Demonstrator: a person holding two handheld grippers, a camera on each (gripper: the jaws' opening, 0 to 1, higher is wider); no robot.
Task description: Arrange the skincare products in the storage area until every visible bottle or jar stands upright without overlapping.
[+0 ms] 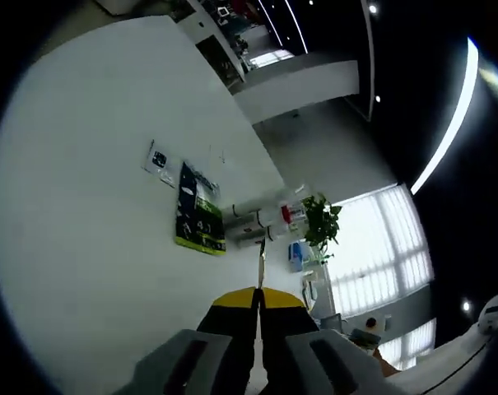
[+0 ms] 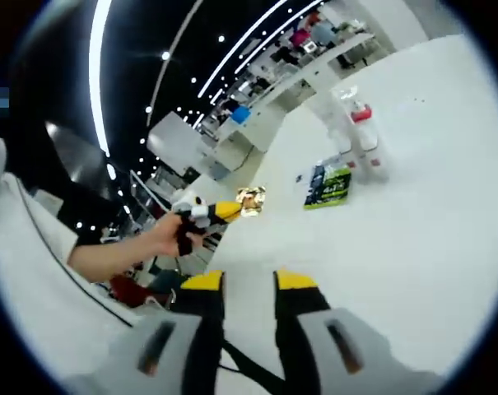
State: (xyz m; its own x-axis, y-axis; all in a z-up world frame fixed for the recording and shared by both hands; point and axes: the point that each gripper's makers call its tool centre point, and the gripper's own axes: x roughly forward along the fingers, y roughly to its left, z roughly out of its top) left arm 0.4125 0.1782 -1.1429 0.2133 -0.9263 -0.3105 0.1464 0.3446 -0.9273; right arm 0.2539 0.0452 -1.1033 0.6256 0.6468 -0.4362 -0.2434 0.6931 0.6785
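Note:
A green and black packet (image 1: 199, 219) (image 2: 329, 186) lies flat on the white table (image 1: 84, 206) (image 2: 413, 247). Just beyond it is a cluster of clear and white bottles (image 1: 261, 219) (image 2: 357, 132), one with a red cap (image 1: 286, 214) (image 2: 360, 113); they appear to stand on the table. My left gripper (image 1: 260, 296) (image 2: 232, 207) is in the air short of them, shut on a thin gold foil packet (image 1: 262, 257) (image 2: 250, 199). My right gripper (image 2: 249, 284) is open over the near table, with nothing between its fingers.
A small printed card (image 1: 158, 158) lies on the table past the green packet. A person's hand (image 2: 162, 237) holds the left gripper. Beyond the table are a potted plant (image 1: 321, 222), a blue object (image 1: 295, 253), windows and other desks.

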